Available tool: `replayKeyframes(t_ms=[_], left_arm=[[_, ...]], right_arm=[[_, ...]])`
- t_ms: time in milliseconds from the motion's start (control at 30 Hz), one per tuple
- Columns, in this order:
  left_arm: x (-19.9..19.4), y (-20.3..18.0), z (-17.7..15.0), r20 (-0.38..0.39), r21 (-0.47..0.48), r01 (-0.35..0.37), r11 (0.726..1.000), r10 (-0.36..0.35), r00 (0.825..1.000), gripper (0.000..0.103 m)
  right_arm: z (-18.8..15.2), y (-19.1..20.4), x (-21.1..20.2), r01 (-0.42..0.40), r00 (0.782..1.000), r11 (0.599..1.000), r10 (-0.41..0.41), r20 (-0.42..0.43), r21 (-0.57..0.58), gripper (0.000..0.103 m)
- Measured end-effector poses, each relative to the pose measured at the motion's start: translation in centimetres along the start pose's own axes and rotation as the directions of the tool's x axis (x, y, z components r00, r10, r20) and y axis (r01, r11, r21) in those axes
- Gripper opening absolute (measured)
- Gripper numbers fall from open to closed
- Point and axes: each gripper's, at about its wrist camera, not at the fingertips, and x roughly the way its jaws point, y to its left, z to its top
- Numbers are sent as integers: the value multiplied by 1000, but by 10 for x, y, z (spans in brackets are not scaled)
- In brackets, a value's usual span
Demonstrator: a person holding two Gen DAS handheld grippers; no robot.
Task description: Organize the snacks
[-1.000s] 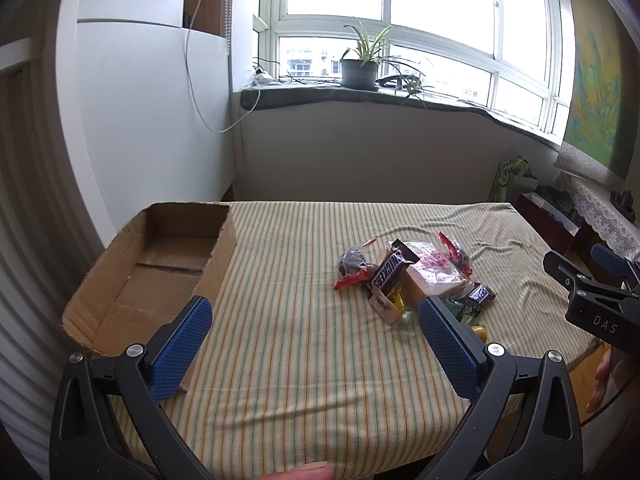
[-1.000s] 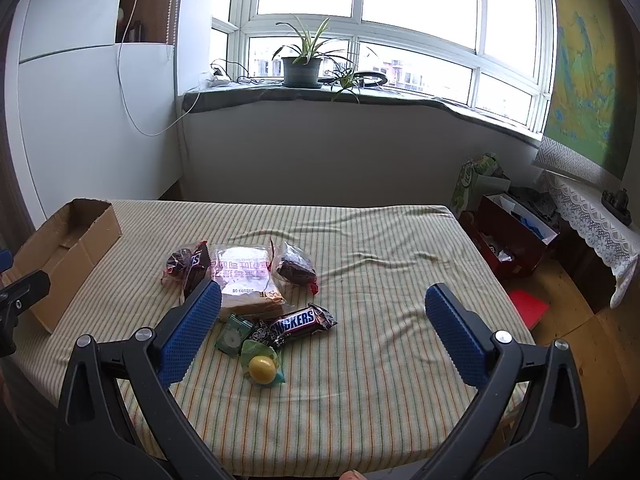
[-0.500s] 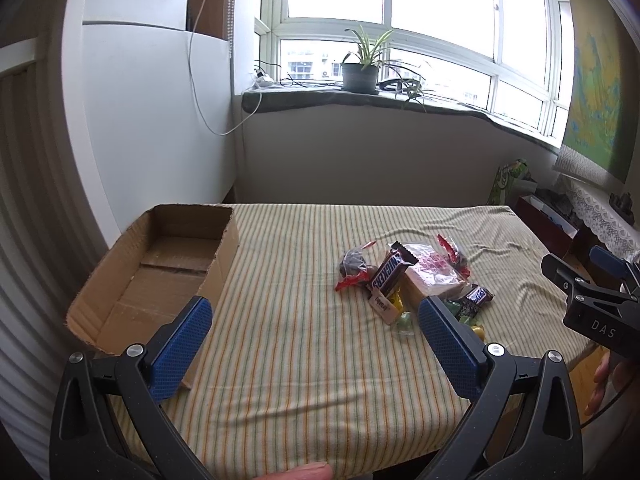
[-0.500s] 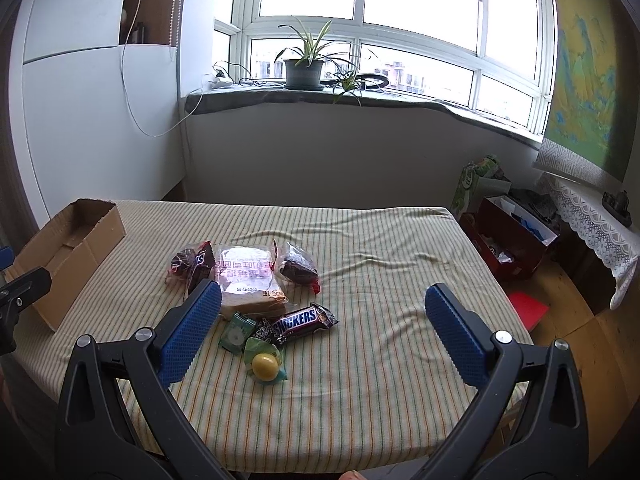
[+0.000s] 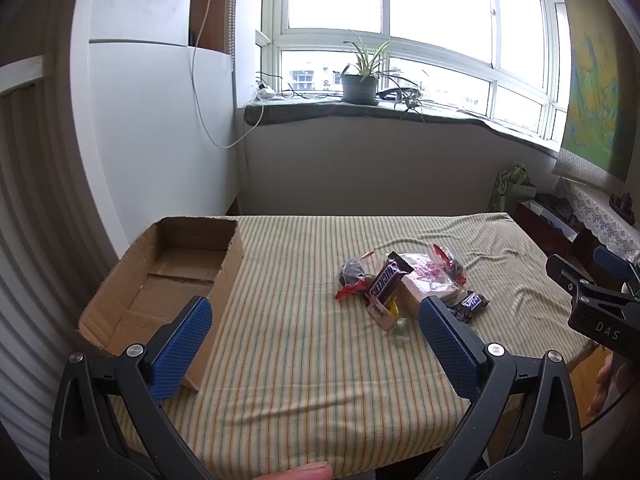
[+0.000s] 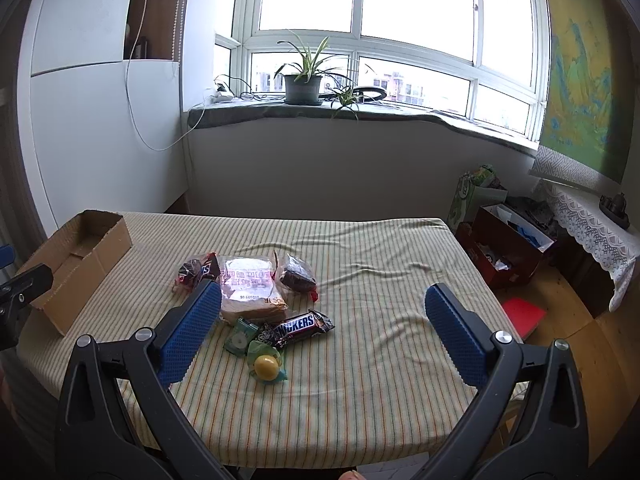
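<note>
- Here, the cardboard box sits open-topped at the left edge of the striped tablecloth; only its bare bottom flaps show inside.
- The snacks lie heaped mid-table, well apart from the box: a bread packet, a Snickers bar and a yellow sweet.
- Left gripper: spread wide, holding nothing.
- Right gripper: likewise wide apart, empty, above the table.

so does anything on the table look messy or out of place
The snacks lie in a loose, overlapping heap on the striped cloth, none yet in the cardboard box, which sits empty. The cloth is wrinkled.
</note>
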Motion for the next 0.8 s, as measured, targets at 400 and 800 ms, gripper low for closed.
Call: replayKeyframes(t_ms=[400, 800], left_arm=[[-11, -5, 0, 21, 8, -3, 1000, 3, 1000, 103], [31, -10, -17, -80, 10, -2, 1000, 3, 997, 103]], right_arm=[[-4, -6, -5, -2, 1000, 1000, 2, 4, 7, 103], [-50, 3, 51, -62, 984, 997, 56, -167, -34, 103]])
